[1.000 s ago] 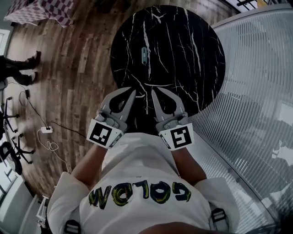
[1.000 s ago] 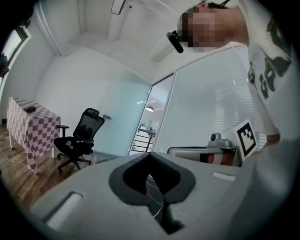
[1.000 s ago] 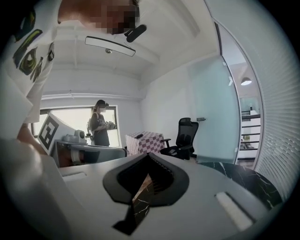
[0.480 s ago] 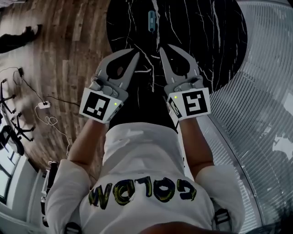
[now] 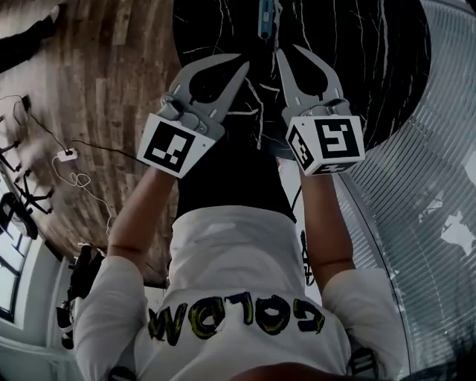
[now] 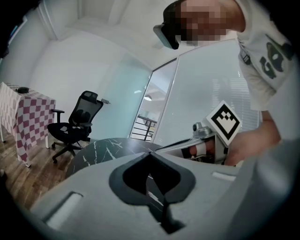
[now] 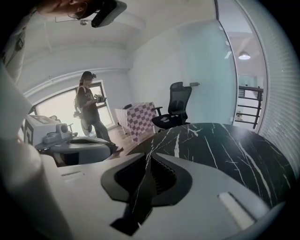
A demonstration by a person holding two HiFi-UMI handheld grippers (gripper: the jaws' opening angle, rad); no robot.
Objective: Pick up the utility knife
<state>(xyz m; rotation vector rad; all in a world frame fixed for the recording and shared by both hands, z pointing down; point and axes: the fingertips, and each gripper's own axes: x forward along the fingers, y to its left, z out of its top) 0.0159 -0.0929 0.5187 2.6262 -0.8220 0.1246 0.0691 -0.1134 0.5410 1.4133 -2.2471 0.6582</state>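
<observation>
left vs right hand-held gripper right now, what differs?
Jaws: the left hand-held gripper has its tips together; the right hand-held gripper is opening, a narrow gap showing.
Place: the right one's tips sit just short of the utility knife; the left one lies farther to the side, angled toward it.
Shared: both are empty and grey, tips over the black marble table.

black marble table (image 5: 372, 59), office chair (image 7: 180, 98), checkered cloth (image 6: 28, 117), wood floor (image 5: 111, 89)
</observation>
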